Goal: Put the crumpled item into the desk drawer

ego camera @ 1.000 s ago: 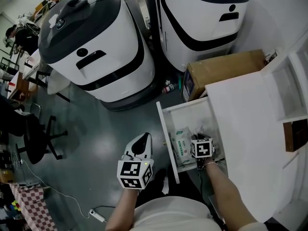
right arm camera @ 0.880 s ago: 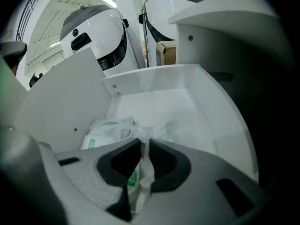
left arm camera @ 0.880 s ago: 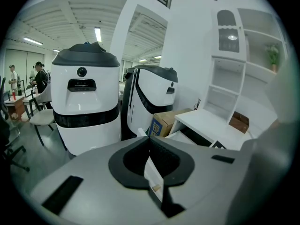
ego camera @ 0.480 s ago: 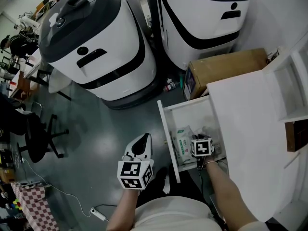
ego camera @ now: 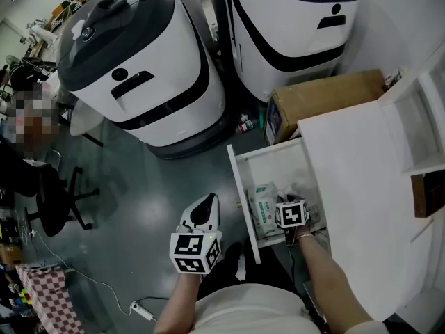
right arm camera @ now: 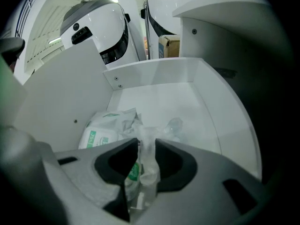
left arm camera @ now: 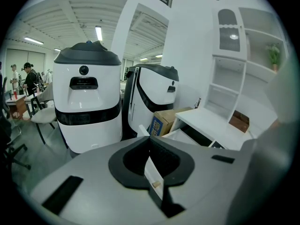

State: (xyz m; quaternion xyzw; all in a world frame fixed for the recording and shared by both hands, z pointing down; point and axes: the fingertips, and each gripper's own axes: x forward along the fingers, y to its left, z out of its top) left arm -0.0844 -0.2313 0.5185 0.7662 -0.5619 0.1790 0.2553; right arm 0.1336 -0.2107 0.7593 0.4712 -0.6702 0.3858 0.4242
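The white desk drawer [ego camera: 238, 186] stands pulled open under the desk top [ego camera: 361, 179]. My right gripper [ego camera: 290, 199] is inside it, over the front half. In the right gripper view a crumpled clear plastic item [right arm camera: 148, 159] stands between that gripper's [right arm camera: 146, 146] jaws, which are opening; its far end rests on the drawer [right arm camera: 154, 74] floor. A white and green wipes pack [right arm camera: 105, 128] lies to its left, also seen as the wipes pack [ego camera: 263, 207] from above. My left gripper [ego camera: 206, 202] hangs over the floor left of the drawer, shut and empty, and the left gripper [left arm camera: 150, 146] points at the machines.
Two large white and black machines [ego camera: 139, 68] [ego camera: 292, 26] stand beyond the drawer. A cardboard box [ego camera: 323, 99] sits on the floor behind the desk. An office chair [ego camera: 55, 200] and a power strip [ego camera: 141, 313] are on the dark floor at left.
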